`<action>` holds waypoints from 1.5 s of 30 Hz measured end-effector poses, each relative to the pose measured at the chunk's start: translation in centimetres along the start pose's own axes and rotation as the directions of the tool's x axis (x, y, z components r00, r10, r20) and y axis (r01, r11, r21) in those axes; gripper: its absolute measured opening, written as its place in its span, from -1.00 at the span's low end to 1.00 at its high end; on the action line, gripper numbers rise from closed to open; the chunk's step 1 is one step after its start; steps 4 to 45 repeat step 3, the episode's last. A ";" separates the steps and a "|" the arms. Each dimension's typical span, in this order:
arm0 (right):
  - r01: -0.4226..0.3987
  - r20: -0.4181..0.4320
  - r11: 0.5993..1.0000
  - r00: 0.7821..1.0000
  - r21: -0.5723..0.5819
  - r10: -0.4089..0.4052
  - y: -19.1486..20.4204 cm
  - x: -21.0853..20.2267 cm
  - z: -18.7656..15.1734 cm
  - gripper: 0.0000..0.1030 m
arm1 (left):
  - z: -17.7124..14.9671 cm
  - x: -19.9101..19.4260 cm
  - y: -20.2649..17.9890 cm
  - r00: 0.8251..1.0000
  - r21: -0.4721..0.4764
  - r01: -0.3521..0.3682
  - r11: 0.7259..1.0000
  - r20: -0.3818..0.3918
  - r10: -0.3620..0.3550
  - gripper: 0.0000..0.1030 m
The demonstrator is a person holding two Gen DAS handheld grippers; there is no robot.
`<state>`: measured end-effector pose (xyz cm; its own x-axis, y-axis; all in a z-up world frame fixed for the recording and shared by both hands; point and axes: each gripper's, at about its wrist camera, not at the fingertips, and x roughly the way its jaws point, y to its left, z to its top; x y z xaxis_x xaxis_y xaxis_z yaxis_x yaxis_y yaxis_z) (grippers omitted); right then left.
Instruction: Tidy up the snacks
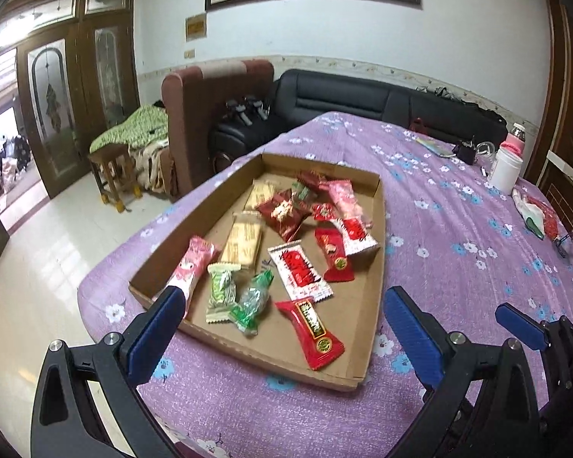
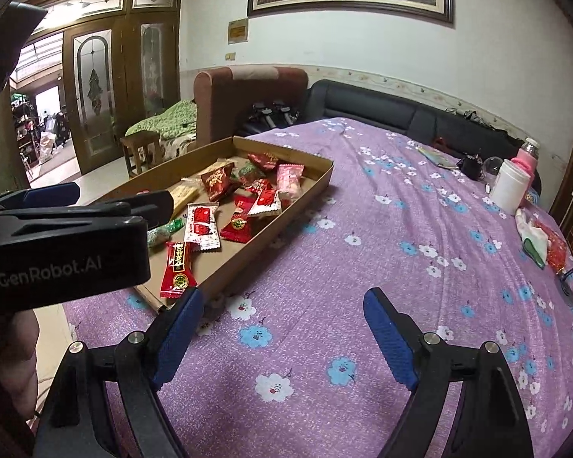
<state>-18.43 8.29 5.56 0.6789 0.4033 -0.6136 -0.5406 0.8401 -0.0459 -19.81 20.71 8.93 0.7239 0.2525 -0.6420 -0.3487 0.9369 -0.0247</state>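
Nearest our left wrist camera, our left gripper (image 1: 286, 320) hangs with its blue-padded jaws spread wide and empty above the near end of a shallow cardboard tray (image 1: 366, 328). The tray lies on a purple floral tablecloth (image 1: 458, 229) and holds all the loose snacks we can see. A long red bar wrapper (image 1: 311, 332) lies closest to us, with a green candy bag (image 1: 253, 301) and a pale green-and-white packet (image 1: 220, 294) just to its left. A pink packet (image 1: 193, 271) leans on the tray's left wall behind our left finger. Further in we see a white-and-red packet (image 1: 300, 274), two beige wafer packs (image 1: 244, 242), and a jumble of red and pink wrappers toward the far end.

In the right wrist view, our right gripper (image 2: 282, 328) is likewise wide apart and holds nothing, poised over bare cloth just beside the tray's (image 2: 286, 206) near corner. A white lidded jar (image 2: 510, 187) and a pink bottle (image 2: 527, 152) stand well apart at the far right of the table.
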 end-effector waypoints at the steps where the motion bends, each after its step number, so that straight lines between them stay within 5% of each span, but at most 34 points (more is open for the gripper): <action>1: -0.004 -0.006 1.000 1.000 0.002 0.004 0.0 0.2 0.0 0.73 | 0.0 0.2 0.1 1.000 -0.001 0.001 1.000 -0.007 -0.001 1.00; 45: -0.013 -0.020 1.000 1.000 0.012 0.013 -0.2 0.6 0.0 0.73 | 0.0 0.7 0.2 1.000 -0.002 0.003 1.000 -0.023 -0.003 1.00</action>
